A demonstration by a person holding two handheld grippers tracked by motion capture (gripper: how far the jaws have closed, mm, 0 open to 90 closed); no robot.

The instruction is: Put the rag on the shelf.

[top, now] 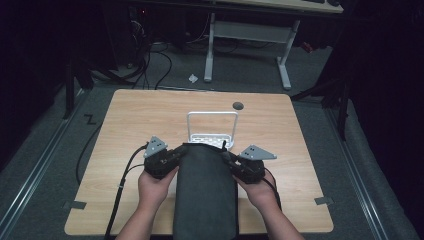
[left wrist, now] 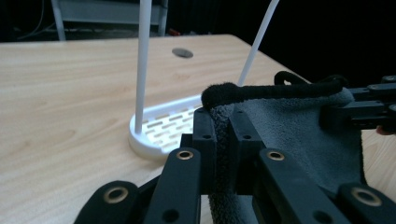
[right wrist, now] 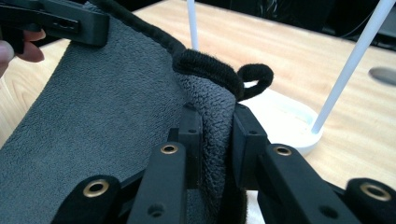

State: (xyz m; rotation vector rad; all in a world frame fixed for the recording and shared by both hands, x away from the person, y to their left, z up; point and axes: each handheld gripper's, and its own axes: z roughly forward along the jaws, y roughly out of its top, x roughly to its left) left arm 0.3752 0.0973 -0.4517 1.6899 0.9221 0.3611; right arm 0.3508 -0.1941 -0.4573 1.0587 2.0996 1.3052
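Two grippers hold one towel between them. The left gripper (top: pixel 172 159) is clamped on the towel's (top: pixel 205 195) left far corner; in the left gripper view its two black jaws press flat on a fold of grey pile just under the hem. The right gripper (top: pixel 231 161) is clamped on the right far corner; in the right gripper view its jaws pinch a bunched fold in the same way. Each gripper carries one grey three-cornered plate on top and trails one black cable. One hand (top: pixel 157 186) grips the left tool, and a second hand (top: pixel 260 192) grips the right.

The towel is dark grey, with a short, fleecy pile and a thick, rolled black hem (left wrist: pixel 261 91) along the far edge. One small black loop (right wrist: pixel 257 74) stands out of the hem at the right corner. The cloth hangs taut between the two grippers as a long rectangle and runs toward the person, past the near table edge. Its far edge lies just in front of the rack and above the table.

One white rack (top: pixel 212 127) stands at mid-table, just beyond the towel. It consists of a flat, slotted base with rounded corners and one thin, round-section hoop rising upright from it.

The table (top: pixel 135 120) has a light wood-grain top, matt and smooth, with rounded corners. One dark round cap (top: pixel 238 105) sits in it near the far edge.
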